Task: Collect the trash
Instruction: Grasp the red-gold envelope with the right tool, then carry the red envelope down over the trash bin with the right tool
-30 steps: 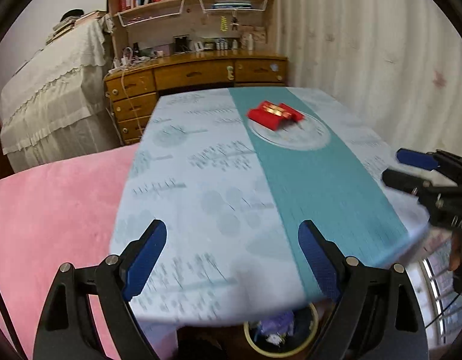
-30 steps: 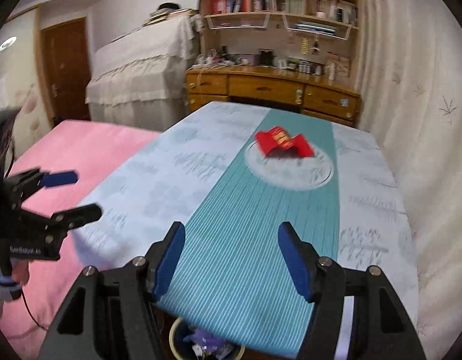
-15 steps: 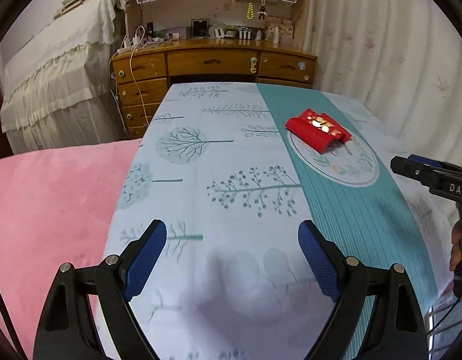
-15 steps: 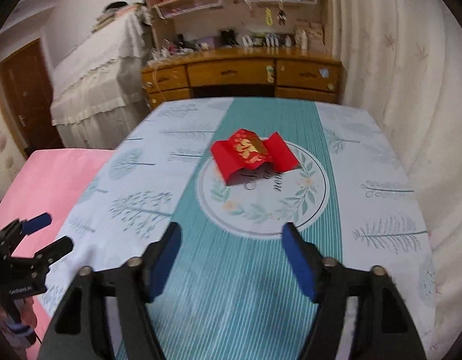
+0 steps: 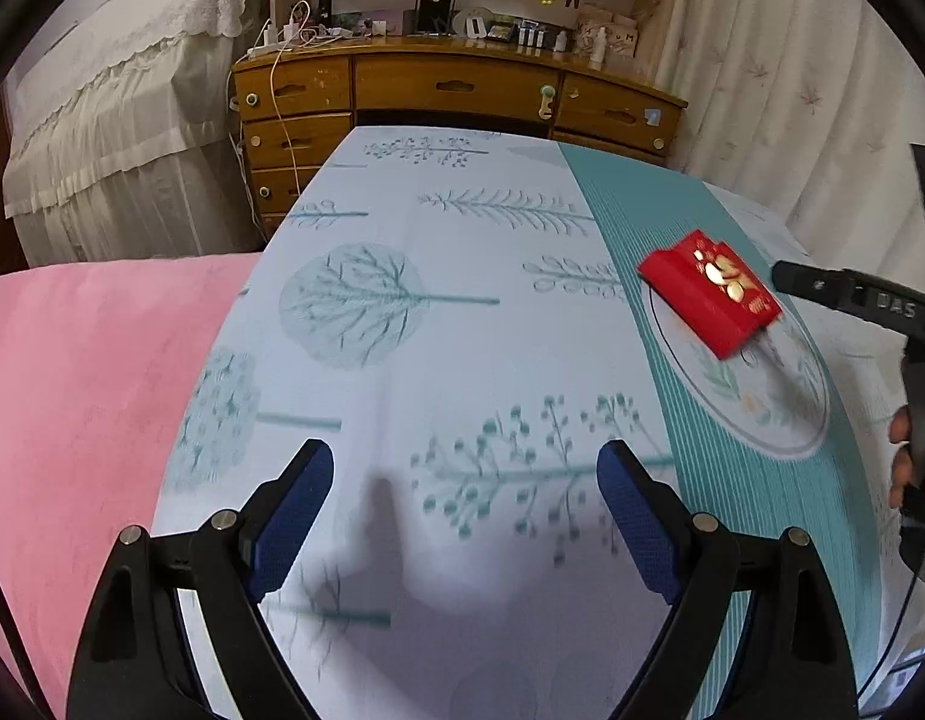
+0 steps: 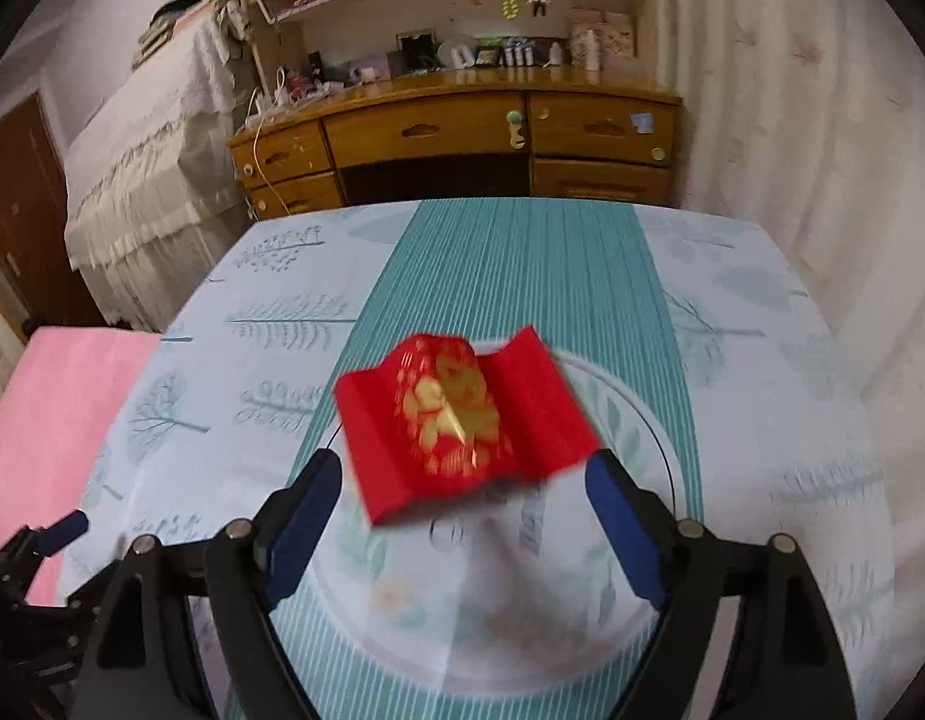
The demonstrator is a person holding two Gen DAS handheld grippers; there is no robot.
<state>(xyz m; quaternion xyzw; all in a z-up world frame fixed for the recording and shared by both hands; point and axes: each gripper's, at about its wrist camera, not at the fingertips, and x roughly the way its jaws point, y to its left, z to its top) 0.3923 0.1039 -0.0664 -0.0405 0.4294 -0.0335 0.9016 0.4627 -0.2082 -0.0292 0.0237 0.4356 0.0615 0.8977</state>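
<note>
My right gripper (image 6: pixel 462 516) jaws are opening, nothing btwn them yet; the crumpled red envelope (image 6: pixel 456 420) sits just ahead of my fingertips on the tablecloth (image 6: pixel 510 276). Left gripper (image 5: pixel 465 510) is open & empty, envelope well off to its right. Risk: it's thin, bent paper, so pads may skid it fwd or snag cloth if I come in too low.

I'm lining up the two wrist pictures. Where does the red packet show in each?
Left wrist: red packet at right of centre, lying on the table's teal stripe.
Right wrist: red packet at centre, just beyond the opening right gripper, nothing between its jaws.
Shared landmark: wooden desk behind the table.
</note>
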